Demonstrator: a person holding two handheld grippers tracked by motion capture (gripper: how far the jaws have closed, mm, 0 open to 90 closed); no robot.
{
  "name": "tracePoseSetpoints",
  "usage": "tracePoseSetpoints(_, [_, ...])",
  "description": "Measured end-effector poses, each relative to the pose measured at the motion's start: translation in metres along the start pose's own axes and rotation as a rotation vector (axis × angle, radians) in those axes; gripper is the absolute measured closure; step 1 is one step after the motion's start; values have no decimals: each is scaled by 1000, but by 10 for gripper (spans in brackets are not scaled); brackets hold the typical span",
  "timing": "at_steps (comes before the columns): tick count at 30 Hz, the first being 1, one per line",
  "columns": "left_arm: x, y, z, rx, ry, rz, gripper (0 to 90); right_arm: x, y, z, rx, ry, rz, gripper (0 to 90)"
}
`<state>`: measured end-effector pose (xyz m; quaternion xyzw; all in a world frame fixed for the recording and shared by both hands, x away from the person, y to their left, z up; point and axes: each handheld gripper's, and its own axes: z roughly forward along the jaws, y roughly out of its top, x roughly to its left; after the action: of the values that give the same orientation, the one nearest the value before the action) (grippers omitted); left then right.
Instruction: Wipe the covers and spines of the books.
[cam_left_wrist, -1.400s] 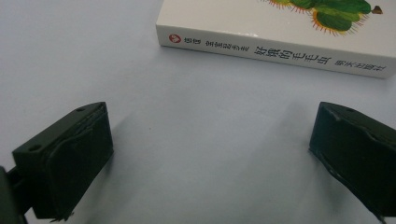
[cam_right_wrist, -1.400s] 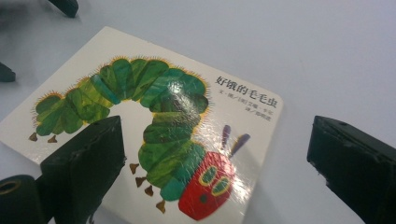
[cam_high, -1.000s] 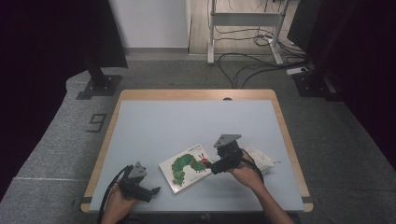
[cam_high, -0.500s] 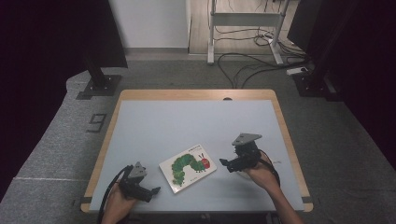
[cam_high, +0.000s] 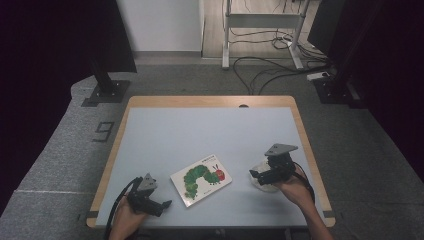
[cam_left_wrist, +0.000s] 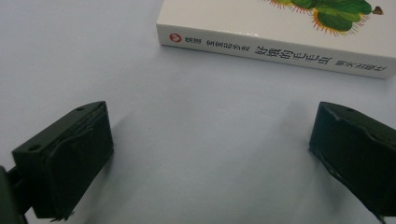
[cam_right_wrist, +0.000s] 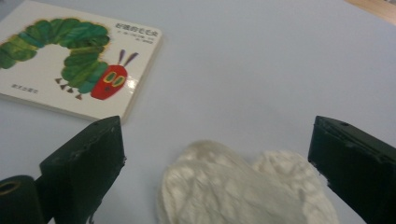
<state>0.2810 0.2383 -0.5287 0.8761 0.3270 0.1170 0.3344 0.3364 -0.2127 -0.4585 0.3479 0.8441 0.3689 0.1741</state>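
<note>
Right hand-held gripper (cam_high: 256, 176) gapes wide over the white cloth (cam_right_wrist: 243, 186); caterpillar book (cam_high: 201, 179) at its 9 o'clock; left hand-held gripper (cam_high: 165, 204) wide too

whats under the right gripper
A crumpled white cloth lies on the table below the open right gripper, between its jaws. Whatever the cloth covers cannot be seen.
</note>
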Motion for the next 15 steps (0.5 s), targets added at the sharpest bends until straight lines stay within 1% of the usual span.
tracePoseSetpoints(2, [0, 0, 0, 0, 1, -1, 0, -6, -6, -3, 3, -16, 12, 21])
tracePoseSetpoints(5, [0, 0, 0, 0, 0, 0, 0, -9, -9, -5, 4, -25, 15, 16])
tracePoseSetpoints(9, [0, 0, 0, 0, 0, -1, 0, -16, -18, -8, 10, -43, 33, 9])
tracePoseSetpoints(11, [0, 0, 0, 0, 0, -1, 0, -17, -20, -8, 10, -44, 35, 7])
tracePoseSetpoints(13, [0, 0, 0, -1, 1, -1, 0, -19, -26, -7, 19, -42, 42, 3])
tracePoseSetpoints(15, [0, 0, 0, -1, 0, -1, 0, -19, -30, -4, 28, -37, 39, 0])
